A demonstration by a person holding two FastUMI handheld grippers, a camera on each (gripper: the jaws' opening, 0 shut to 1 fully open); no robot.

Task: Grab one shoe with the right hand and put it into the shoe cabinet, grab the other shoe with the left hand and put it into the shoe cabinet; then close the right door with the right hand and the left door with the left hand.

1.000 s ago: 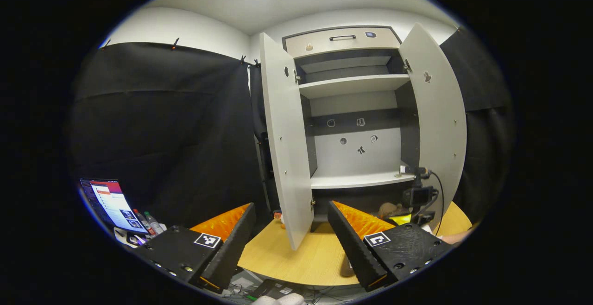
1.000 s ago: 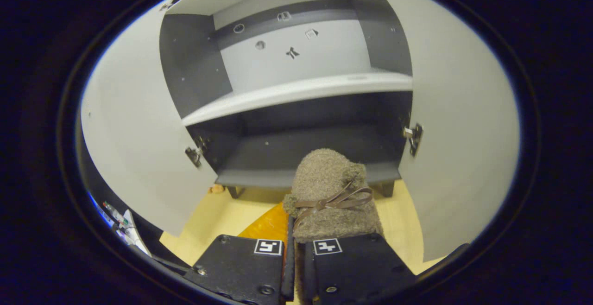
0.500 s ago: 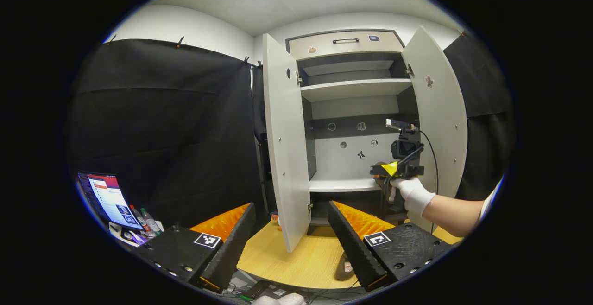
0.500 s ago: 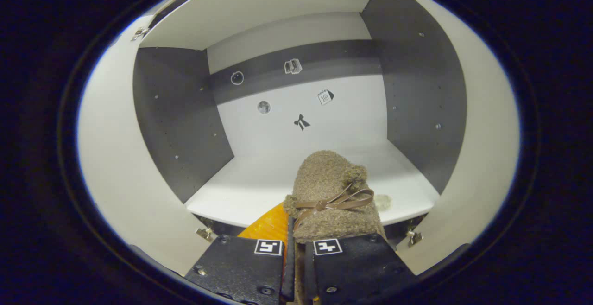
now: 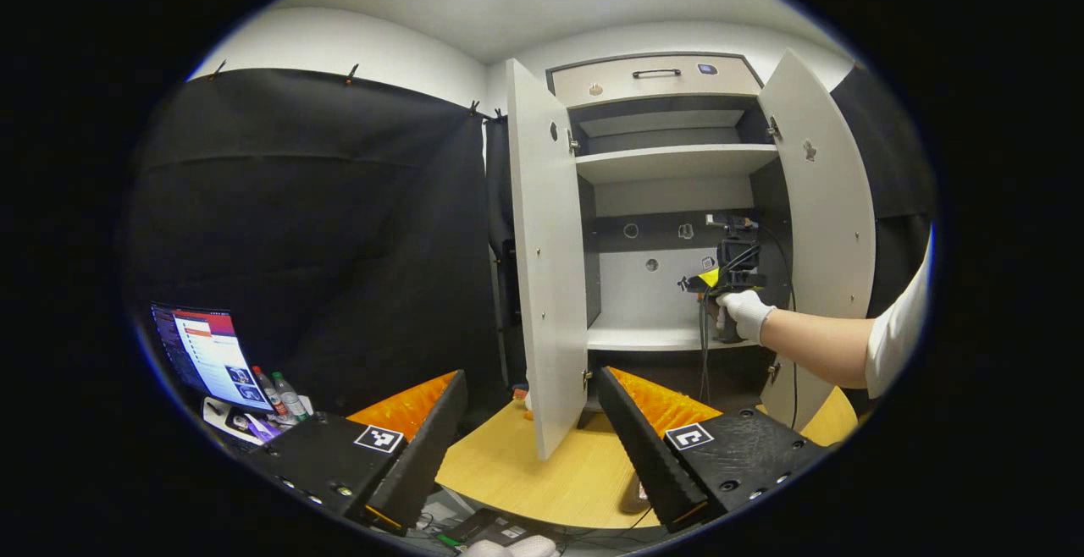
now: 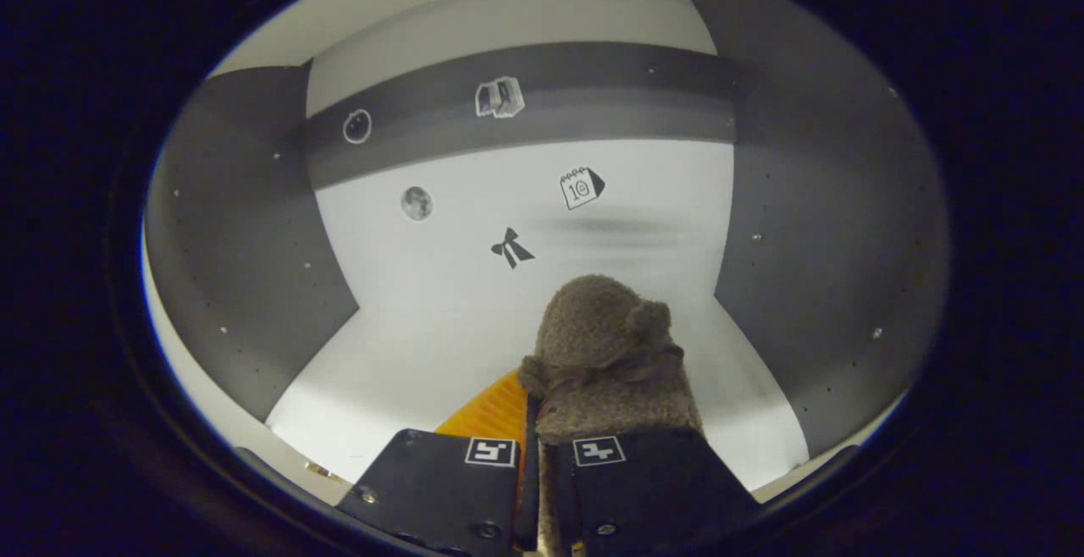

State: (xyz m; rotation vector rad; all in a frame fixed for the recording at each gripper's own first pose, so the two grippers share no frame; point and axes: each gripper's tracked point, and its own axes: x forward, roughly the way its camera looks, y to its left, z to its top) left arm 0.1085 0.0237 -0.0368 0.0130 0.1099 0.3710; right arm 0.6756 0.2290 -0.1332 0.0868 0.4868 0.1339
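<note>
The left gripper [image 5: 525, 438] hangs spread and empty over the round yellow wooden surface [image 5: 542, 472], where a dark shoe [image 5: 633, 496] lies partly hidden. The right gripper [image 6: 542, 455] pinches the fuzzy brown slipper [image 6: 605, 354] above the white cabinet's [image 5: 550, 252] middle shelf [image 6: 406, 354]. Released too near the shelf's front edge, the slipper could tumble out.

Left gripper view faces shoe cabinet [image 5: 677, 201] from afar, right gripper view close inside it.
</note>
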